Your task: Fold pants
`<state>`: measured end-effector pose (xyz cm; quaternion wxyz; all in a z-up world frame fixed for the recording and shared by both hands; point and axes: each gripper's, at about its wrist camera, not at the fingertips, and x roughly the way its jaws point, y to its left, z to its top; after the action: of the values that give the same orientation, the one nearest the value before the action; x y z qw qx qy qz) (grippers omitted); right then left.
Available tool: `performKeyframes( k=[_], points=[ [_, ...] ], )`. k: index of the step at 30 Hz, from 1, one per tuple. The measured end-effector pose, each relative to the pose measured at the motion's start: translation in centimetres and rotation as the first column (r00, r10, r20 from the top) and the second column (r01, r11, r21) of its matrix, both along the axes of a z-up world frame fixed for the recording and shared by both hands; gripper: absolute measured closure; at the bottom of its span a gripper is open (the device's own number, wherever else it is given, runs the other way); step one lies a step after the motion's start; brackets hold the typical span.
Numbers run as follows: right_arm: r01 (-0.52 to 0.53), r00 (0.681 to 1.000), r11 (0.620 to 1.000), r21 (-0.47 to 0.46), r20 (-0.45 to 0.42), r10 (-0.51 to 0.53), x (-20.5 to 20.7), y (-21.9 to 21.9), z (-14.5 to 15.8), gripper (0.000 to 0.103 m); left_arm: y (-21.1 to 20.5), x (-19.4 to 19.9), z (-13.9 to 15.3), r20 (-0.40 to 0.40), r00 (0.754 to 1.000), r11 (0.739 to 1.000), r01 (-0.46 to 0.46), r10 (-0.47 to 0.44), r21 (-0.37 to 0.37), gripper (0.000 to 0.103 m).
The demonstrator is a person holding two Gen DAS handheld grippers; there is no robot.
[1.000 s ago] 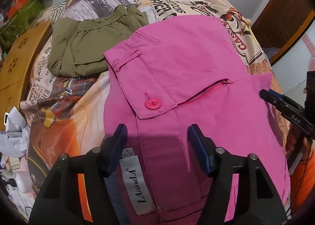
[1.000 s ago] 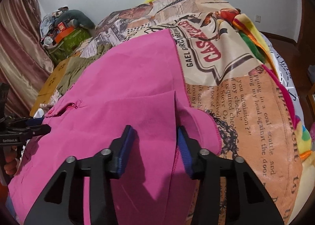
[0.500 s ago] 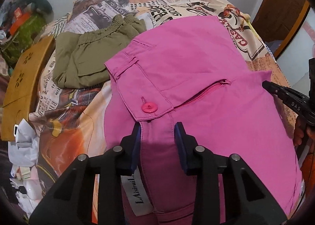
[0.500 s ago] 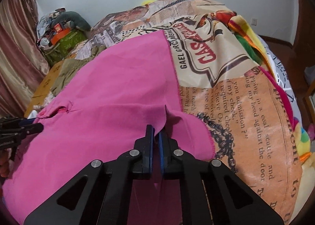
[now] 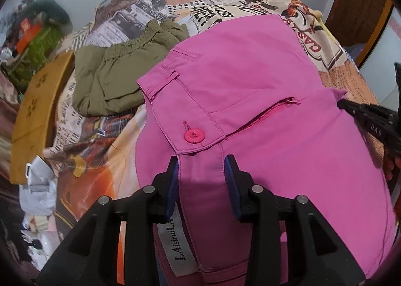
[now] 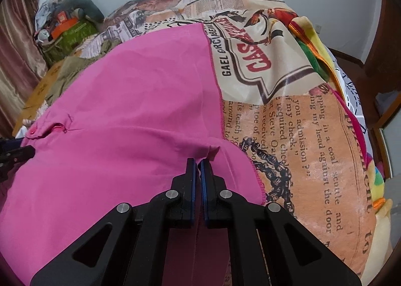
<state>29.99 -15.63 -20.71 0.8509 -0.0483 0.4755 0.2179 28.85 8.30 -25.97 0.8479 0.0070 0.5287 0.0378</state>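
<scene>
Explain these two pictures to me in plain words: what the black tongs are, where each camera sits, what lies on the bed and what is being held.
No robot is here. A person holds a pair of black tongs in each hand, and a wide-angle camera on each looks forward along its two fingers. One picture is from the left tongs, the other from the right tongs.

On a bedspread printed like old newspapers lie pink pants, and beyond them olive-green pants.

The left tongs straddle the pink waistband just below the button; their jaws have just been closing, then eased a little, with the band between the pads. The right tongs are shut on a pinch of pink cloth near the crotch seam. The next step is probably a fold.
</scene>
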Motion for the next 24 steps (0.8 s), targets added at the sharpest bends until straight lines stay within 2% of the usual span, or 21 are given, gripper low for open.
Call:
performKeyframes(
  k=[4,9,13,15,20,22,24],
  points=[
    [0.003,1.000,1.000,-0.028,0.012,-0.003,-0.3,-0.1,0.5,0.100,0.4,0.0,0.3,-0.007,1.000,1.000,0.002,-0.002,-0.009,0.063],
    [0.029,0.999,1.000,-0.005,0.042,-0.029,-1.0,-1.8,2.3,0.099,1.3,-0.6,1.8,0.005,1.000,1.000,-0.005,0.005,0.001,0.063],
    [0.045,0.997,0.999,-0.007,0.063,-0.045,-1.2,-3.3,3.6,0.098,3.0,-0.4,3.1,0.024,0.999,0.998,-0.037,0.038,-0.041,0.062],
    [0.055,0.996,0.998,-0.013,0.075,-0.054,-1.3,-3.9,4.1,0.093,3.6,-0.1,3.5,0.033,0.998,0.997,-0.056,0.057,-0.046,0.061],
    [0.083,0.992,0.997,0.004,0.098,-0.083,-0.8,-4.8,5.2,0.066,5.1,2.0,3.8,0.036,0.993,0.993,-0.106,0.108,-0.051,0.046],
    [0.098,0.990,0.995,0.026,0.103,-0.100,-0.4,-4.9,5.6,0.060,5.4,3.3,3.8,0.038,0.992,0.992,-0.114,0.116,-0.060,0.041],
    [0.109,0.988,0.993,0.041,0.109,-0.113,0.3,-4.9,5.7,0.059,5.2,4.4,3.8,0.043,0.993,0.993,-0.103,0.106,-0.060,0.037]
  ],
)
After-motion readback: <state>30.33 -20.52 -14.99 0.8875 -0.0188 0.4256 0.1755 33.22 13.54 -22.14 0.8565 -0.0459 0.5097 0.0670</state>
